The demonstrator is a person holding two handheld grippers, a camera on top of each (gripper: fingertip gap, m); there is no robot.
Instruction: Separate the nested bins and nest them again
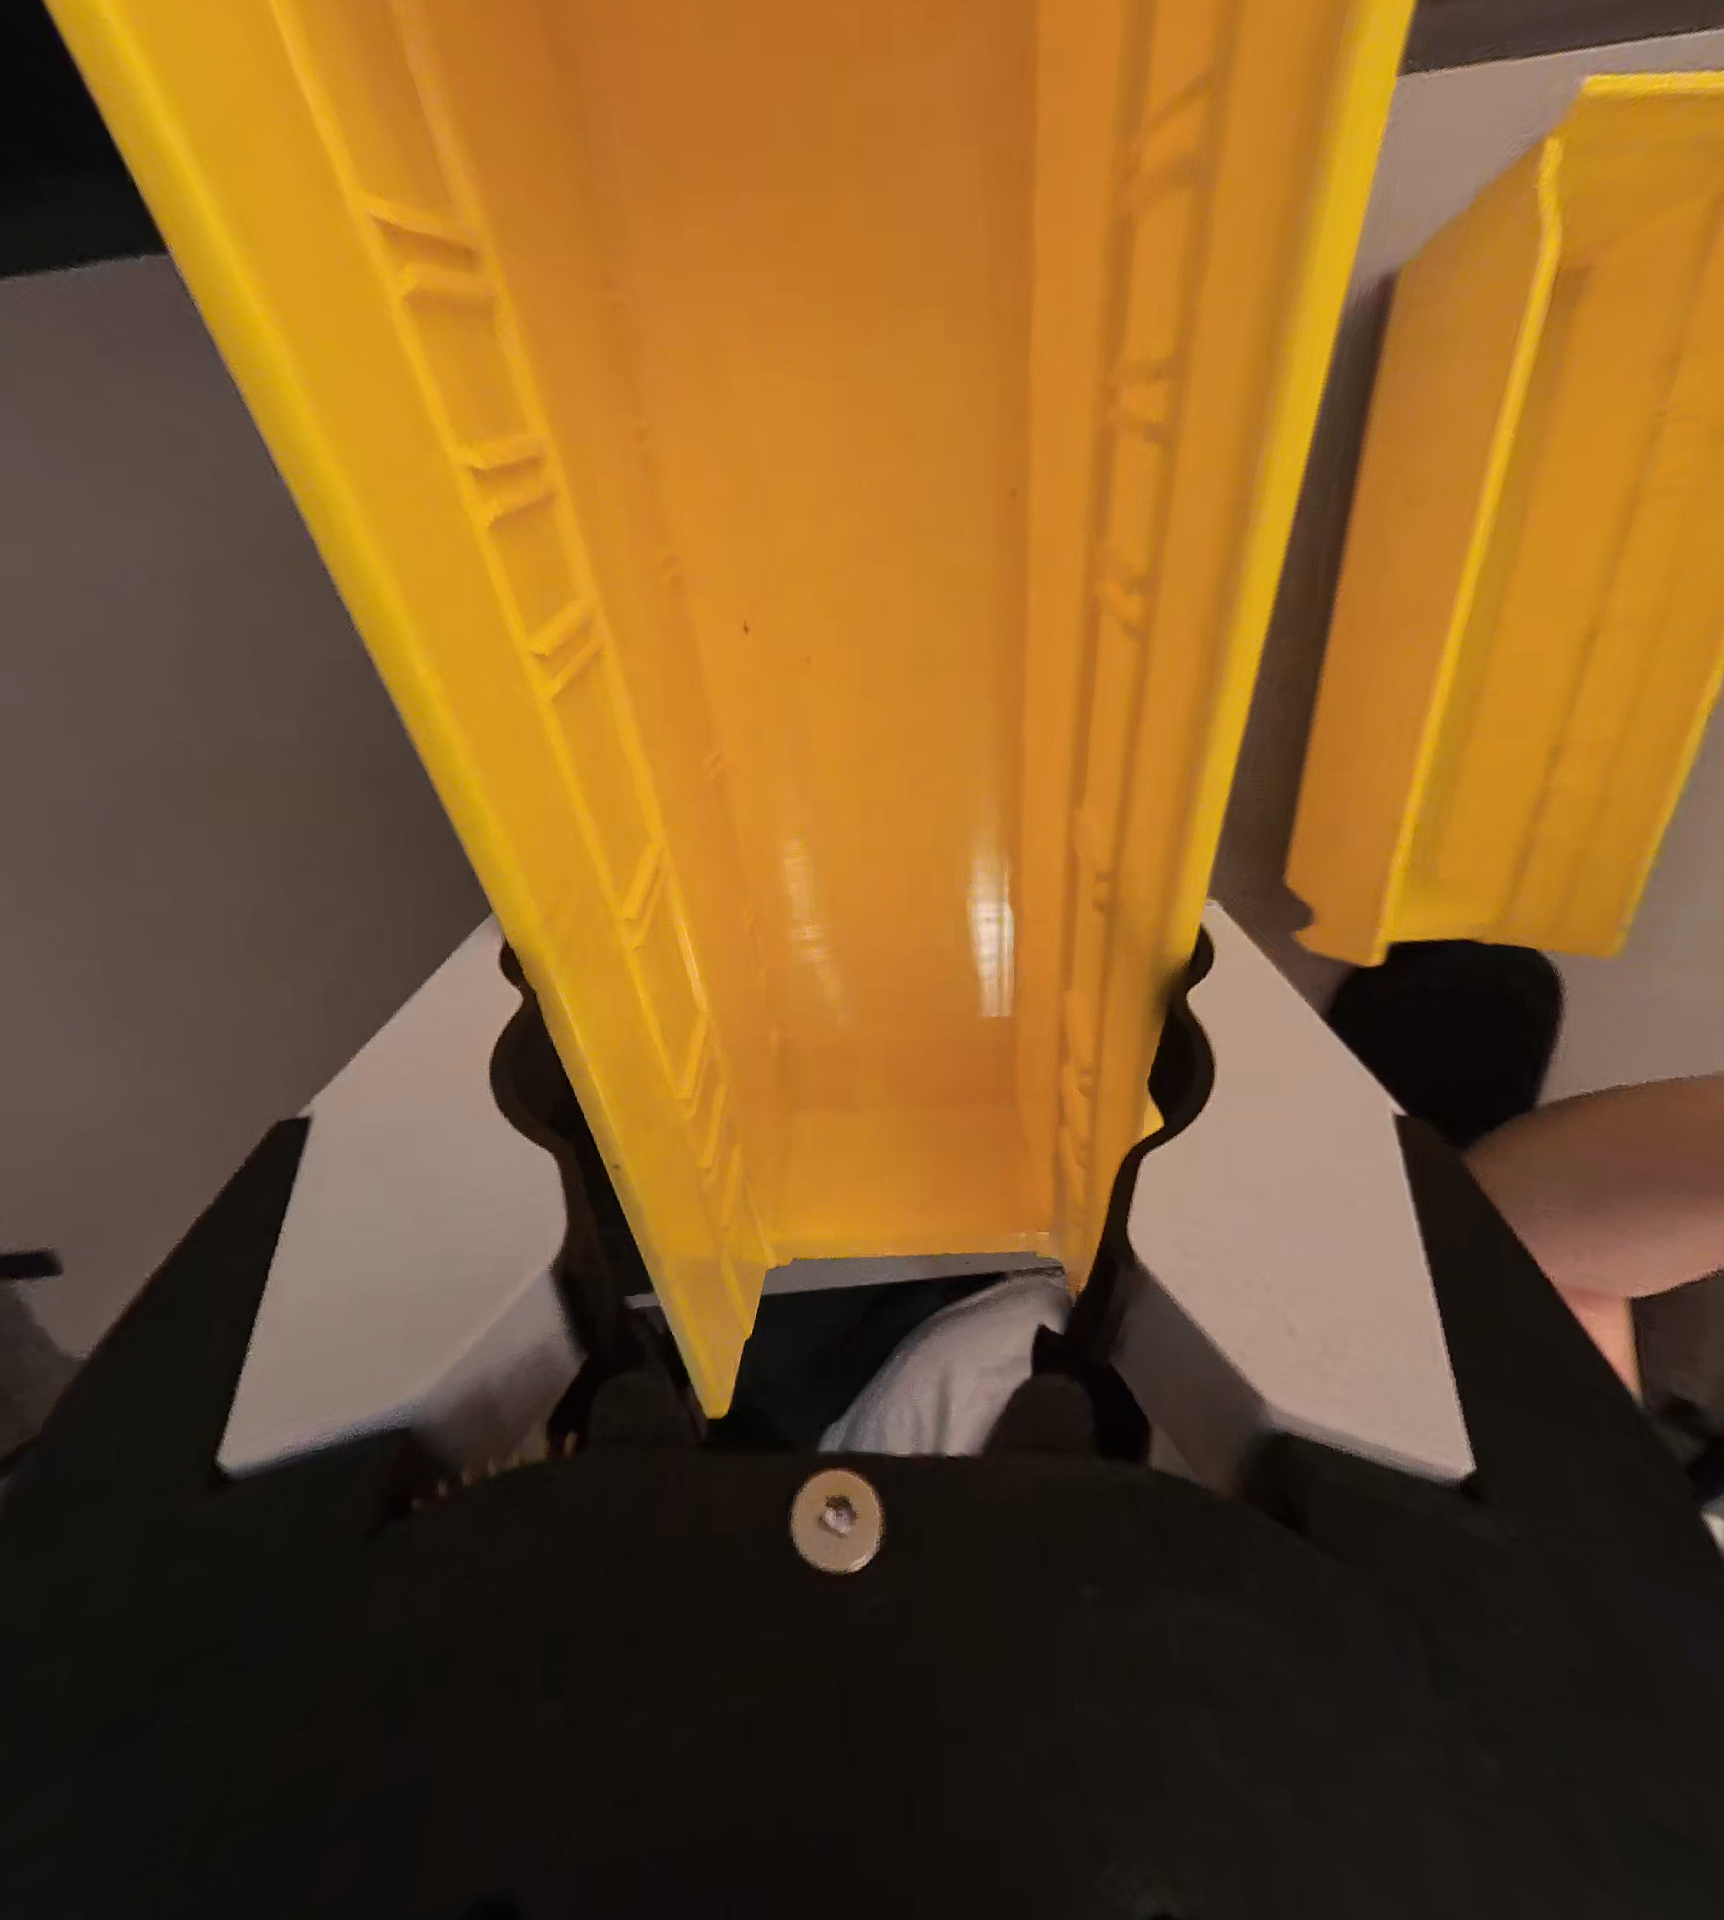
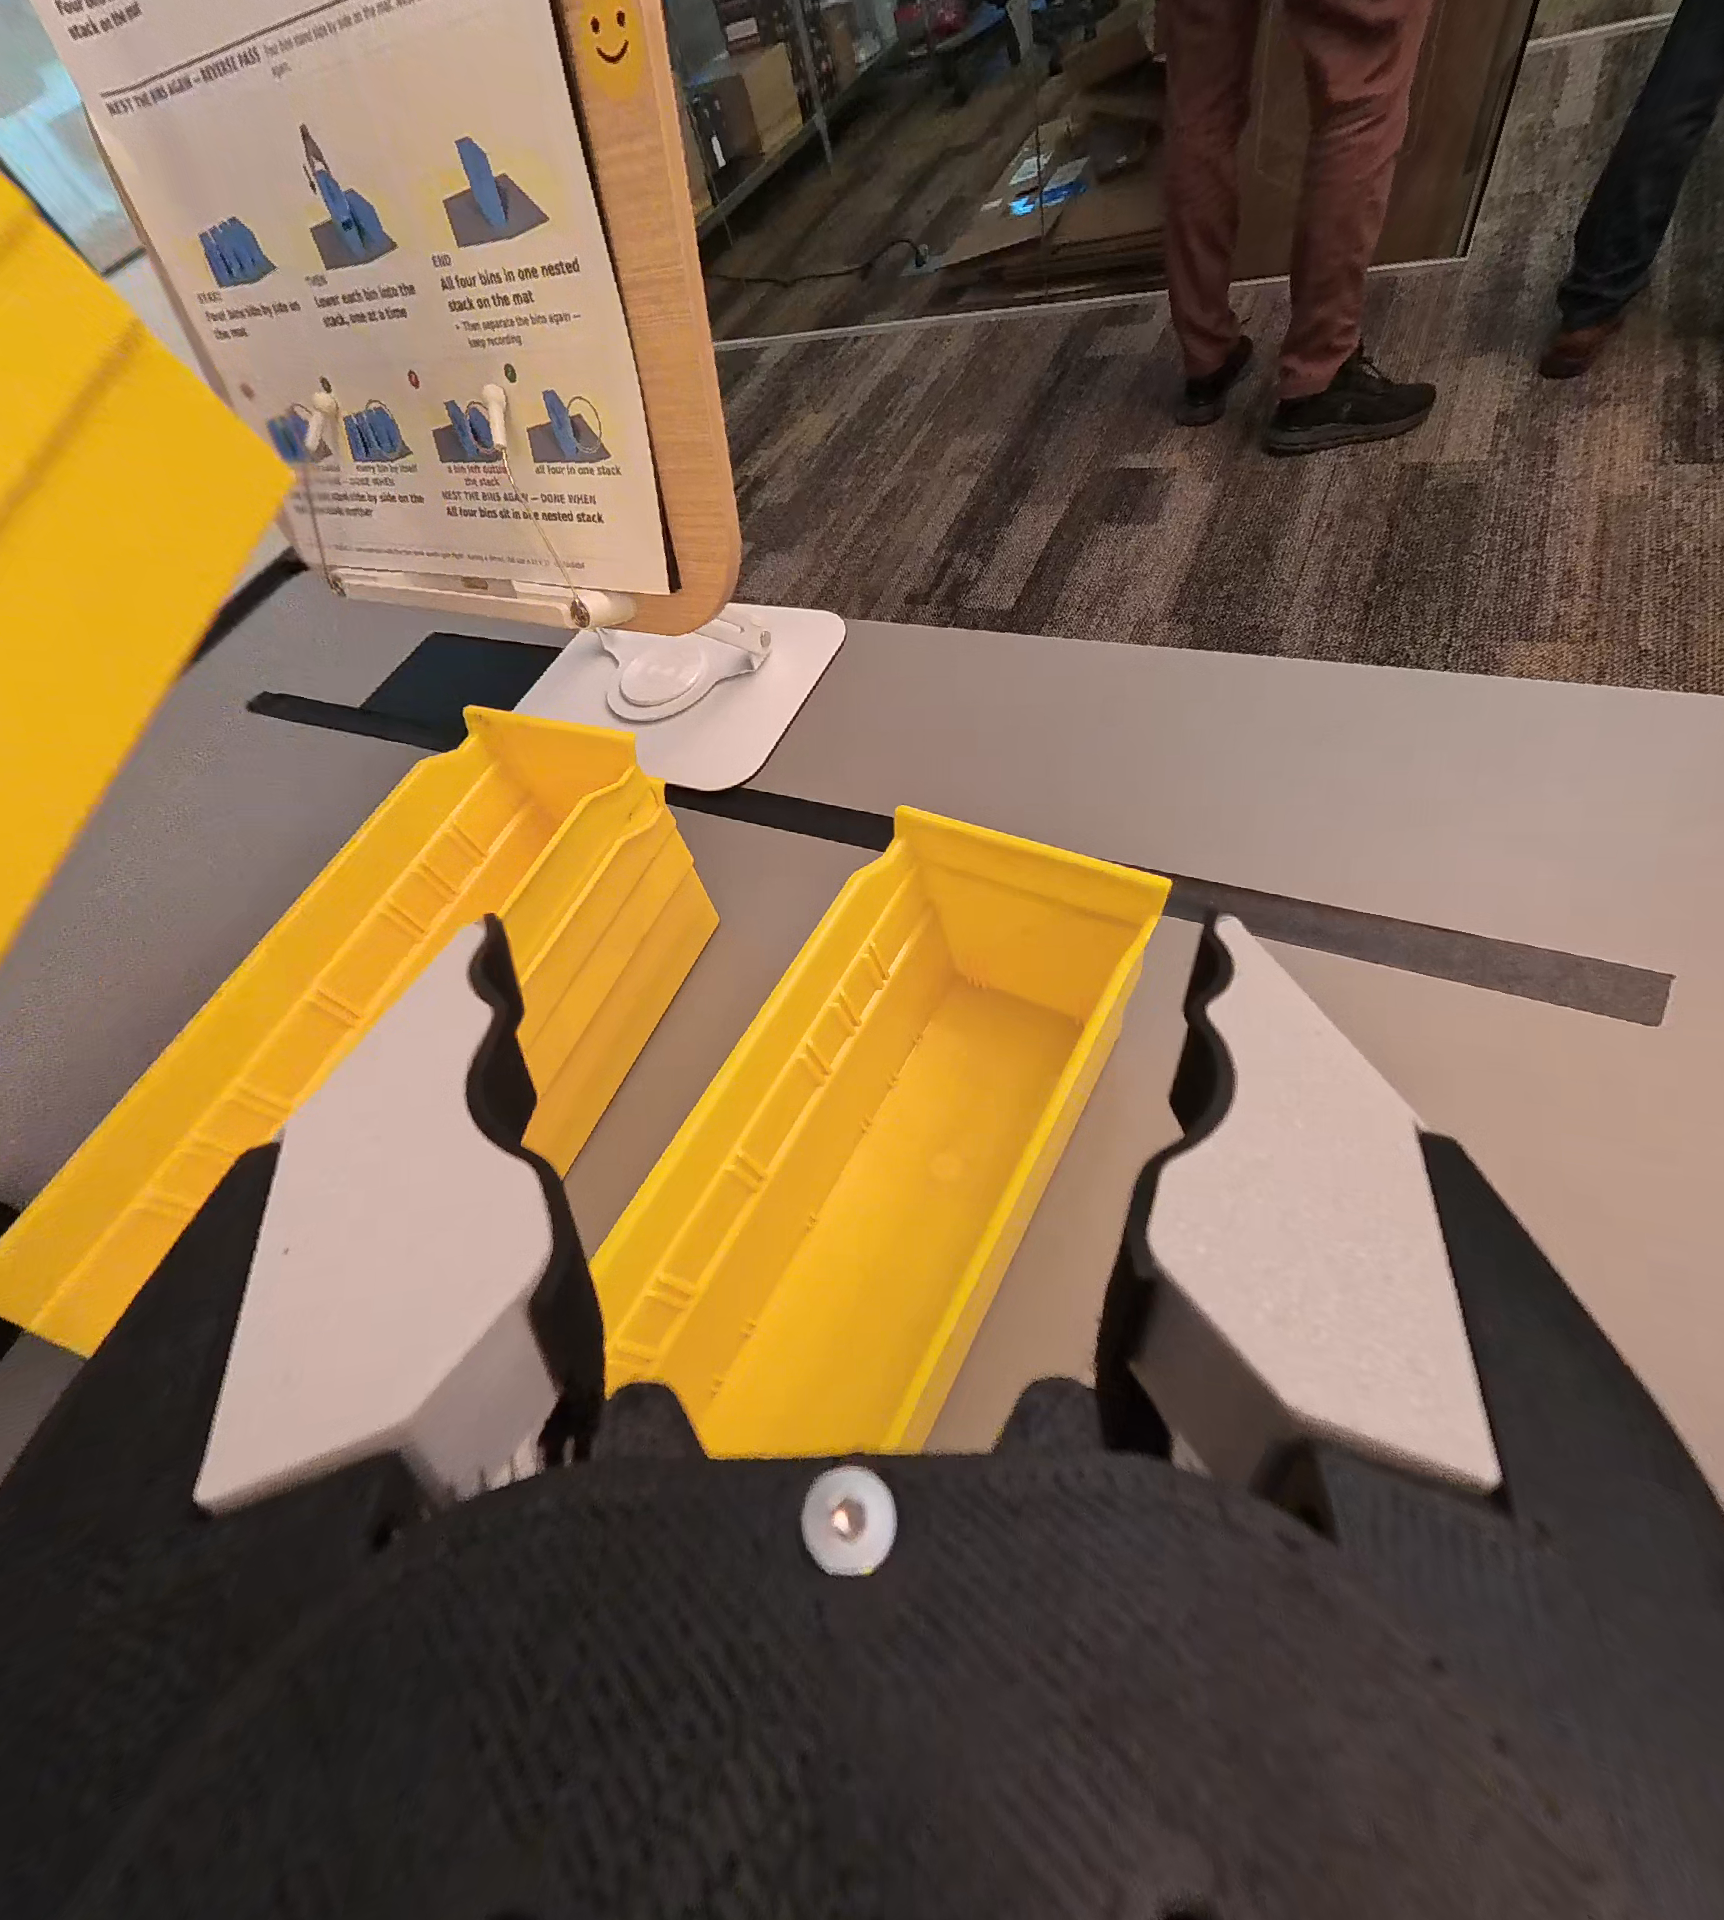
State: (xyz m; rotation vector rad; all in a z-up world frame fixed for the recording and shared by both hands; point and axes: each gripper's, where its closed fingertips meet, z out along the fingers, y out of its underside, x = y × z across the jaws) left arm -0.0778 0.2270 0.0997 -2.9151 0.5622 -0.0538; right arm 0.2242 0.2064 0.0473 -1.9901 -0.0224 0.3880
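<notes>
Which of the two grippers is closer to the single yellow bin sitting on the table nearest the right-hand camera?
Right. The right gripper hovers open just above that bin. The left gripper is off to the side, gripping another yellow bin.
</notes>
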